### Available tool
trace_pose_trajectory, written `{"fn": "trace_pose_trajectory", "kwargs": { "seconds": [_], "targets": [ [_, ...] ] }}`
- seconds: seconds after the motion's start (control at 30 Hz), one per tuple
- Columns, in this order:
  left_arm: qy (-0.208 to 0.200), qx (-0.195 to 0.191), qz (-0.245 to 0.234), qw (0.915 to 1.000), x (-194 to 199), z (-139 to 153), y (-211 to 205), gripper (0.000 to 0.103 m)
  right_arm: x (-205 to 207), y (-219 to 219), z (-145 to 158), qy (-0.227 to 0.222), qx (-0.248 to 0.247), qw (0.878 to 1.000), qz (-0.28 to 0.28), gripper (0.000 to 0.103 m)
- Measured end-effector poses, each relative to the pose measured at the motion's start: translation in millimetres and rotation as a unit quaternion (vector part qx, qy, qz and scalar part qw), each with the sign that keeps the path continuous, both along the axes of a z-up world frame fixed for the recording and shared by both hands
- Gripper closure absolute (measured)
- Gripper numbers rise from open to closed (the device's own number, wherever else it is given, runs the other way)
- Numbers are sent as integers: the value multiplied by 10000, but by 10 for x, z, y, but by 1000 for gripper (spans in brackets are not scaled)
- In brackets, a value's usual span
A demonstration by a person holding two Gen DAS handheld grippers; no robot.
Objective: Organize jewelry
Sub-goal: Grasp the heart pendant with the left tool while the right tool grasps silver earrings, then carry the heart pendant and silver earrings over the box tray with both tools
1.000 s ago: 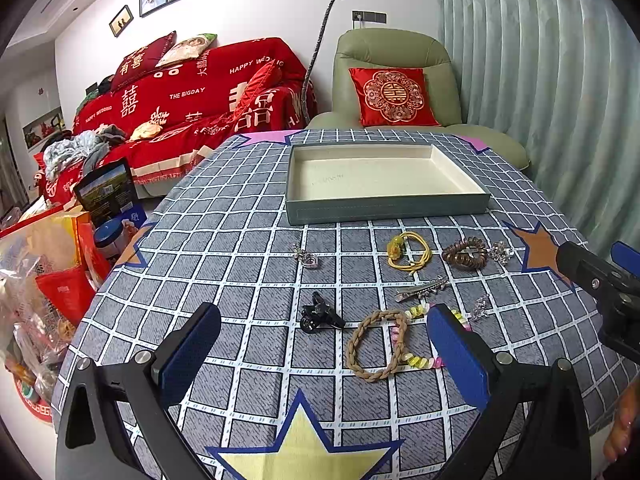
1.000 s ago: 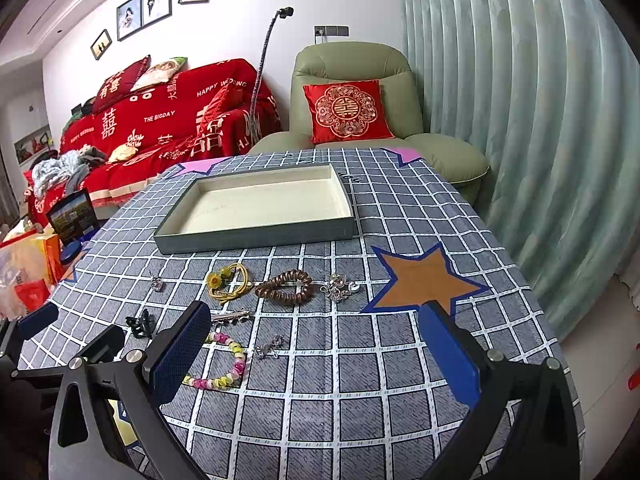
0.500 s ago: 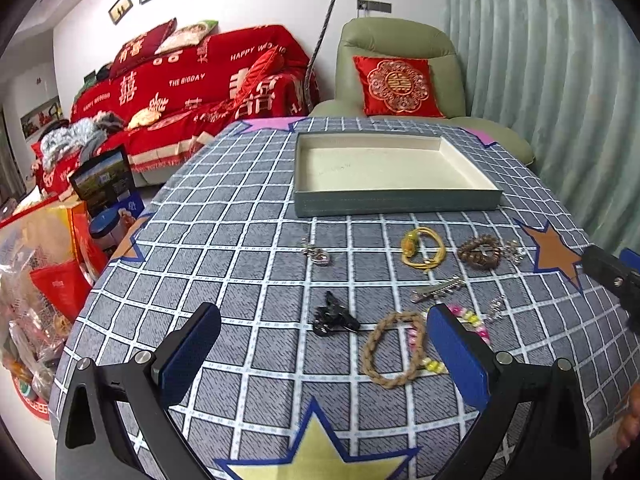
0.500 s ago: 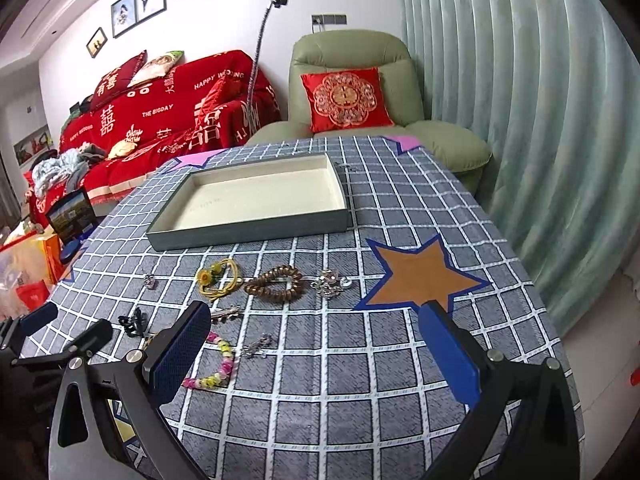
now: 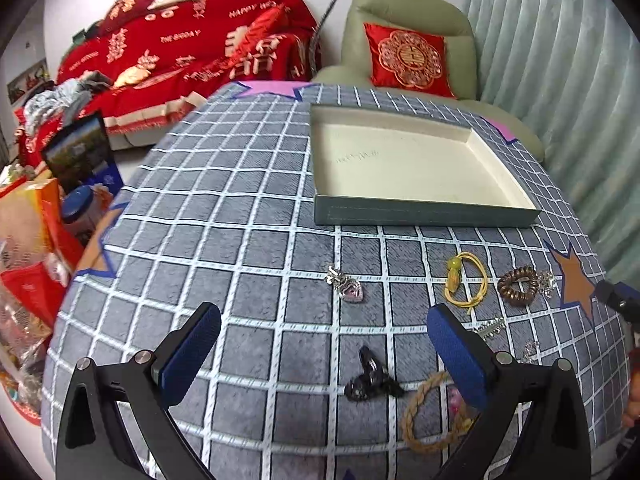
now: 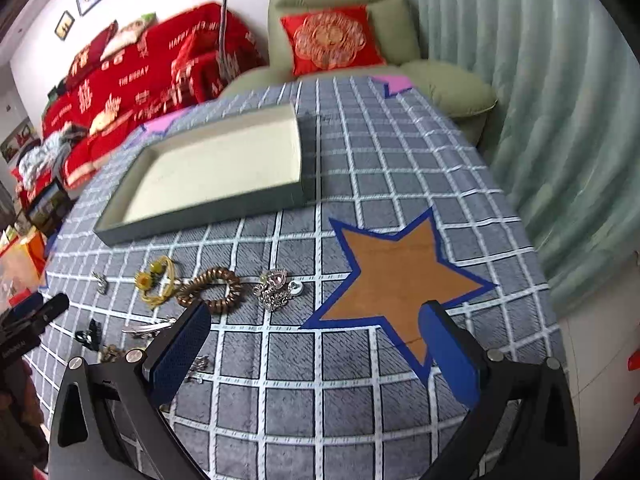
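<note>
Blue-padded and spread wide apart, the left gripper [image 5: 324,354] hangs over the grey checked tablecloth [image 5: 224,240] with nothing between its fingers; the black hair clip [image 5: 370,376] lies in the gap between its pads, nearer the right one. Just under that right pad sits the braided tan rope bracelet [image 5: 424,416], partly hidden by the finger, and beyond the gap lies the silver heart pendant [image 5: 348,288]. Farther right come the yellow cord bracelet [image 5: 466,284] and the brown coiled hair tie [image 5: 518,286], side by side, with a silver hair pin [image 5: 490,326] close in front of them. The right gripper [image 6: 316,352] is also spread wide and empty, over the tablecloth beside an orange star with a blue border [image 6: 400,276]. A cluster of silver charms [image 6: 276,290] rests ahead of its left pad, just beside the hair tie. The shallow grey-green tray with a cream inside [image 5: 424,214] stands empty at the far side, well apart from the jewelry. A green armchair with a red cushion [image 5: 408,56] stands behind the table.
</note>
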State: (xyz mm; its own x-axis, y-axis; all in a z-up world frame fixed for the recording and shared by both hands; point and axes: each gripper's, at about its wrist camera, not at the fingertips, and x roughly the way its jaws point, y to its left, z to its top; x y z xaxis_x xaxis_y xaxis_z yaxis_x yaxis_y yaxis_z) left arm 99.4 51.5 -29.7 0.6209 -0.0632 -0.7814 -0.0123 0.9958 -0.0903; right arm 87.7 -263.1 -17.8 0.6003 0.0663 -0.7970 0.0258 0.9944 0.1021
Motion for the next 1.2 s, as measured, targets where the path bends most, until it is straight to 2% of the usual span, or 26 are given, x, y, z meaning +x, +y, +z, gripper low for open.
{"fn": "trace_pose_trajectory", "kwargs": {
  "seconds": [0.07, 0.13, 0.2, 0.27, 0.3, 0.43, 0.47, 0.53, 0.6, 0.73, 0.77, 0.8, 0.83, 0.87, 0.9, 0.97, 1.03, 1.2],
  "targets": [
    [46, 18, -52, 10000, 77, -42, -12, 0, 77, 34, -86, 138, -51, 9998, 117, 5],
    [58, 34, -102, 9999, 128, -60, -25, 0, 136, 72, -160, 238, -111, 9995, 191, 15],
    [66, 58, -170, 9998, 182, -79, -50, 0, 191, 90, -213, 324, -90, 9991, 248, 32],
    [108, 93, -246, 9996, 250, -108, -87, 1, 248, 104, -250, 363, -52, 9989, 293, 39],
    [160, 115, -292, 9994, 289, -128, -113, 6, 267, 118, -257, 368, -56, 9988, 318, 42],
    [227, 163, -366, 9989, 365, -188, -152, 6, 355, 209, -285, 350, -66, 9976, 593, 49],
    [240, 153, -386, 9988, 380, -199, -161, 6, 377, 234, -296, 359, -90, 9971, 662, 55],
    [282, 130, -423, 9986, 405, -220, -172, 16, 402, 301, -325, 409, -173, 9960, 776, 62],
    [354, 99, -445, 9983, 441, -251, -181, 17, 437, 336, -361, 460, -162, 9954, 825, 71],
    [386, 113, -507, 9979, 464, -282, -209, 17, 513, 380, -397, 459, -222, 9948, 880, 75],
    [391, 130, -534, 9977, 469, -288, -220, 19, 516, 388, -398, 438, -231, 9947, 901, 78],
    [407, 146, -568, 9974, 475, -299, -237, 31, 521, 396, -396, 421, -237, 9945, 925, 82],
    [473, 156, -598, 9970, 494, -321, -253, 37, 519, 405, -388, 387, -238, 9945, 948, 86],
    [524, 152, -599, 9967, 501, -339, -263, 37, 505, 420, -384, 352, -236, 9945, 962, 94],
    [475, 185, -592, 9969, 495, -338, -281, 37, 498, 422, -372, 315, -219, 9944, 984, 96],
    [450, 245, -625, 9967, 475, -335, -307, 46, 486, 412, -361, 286, -193, 9946, 977, 96],
    [402, 264, -680, 9965, 459, -325, -324, 69, 443, 398, -345, 235, -108, 9951, 952, 96],
    [340, -144, -708, 9968, 409, -274, -270, 69, 365, 272, -257, 143, 343, 9959, 821, 96]
  ]
}}
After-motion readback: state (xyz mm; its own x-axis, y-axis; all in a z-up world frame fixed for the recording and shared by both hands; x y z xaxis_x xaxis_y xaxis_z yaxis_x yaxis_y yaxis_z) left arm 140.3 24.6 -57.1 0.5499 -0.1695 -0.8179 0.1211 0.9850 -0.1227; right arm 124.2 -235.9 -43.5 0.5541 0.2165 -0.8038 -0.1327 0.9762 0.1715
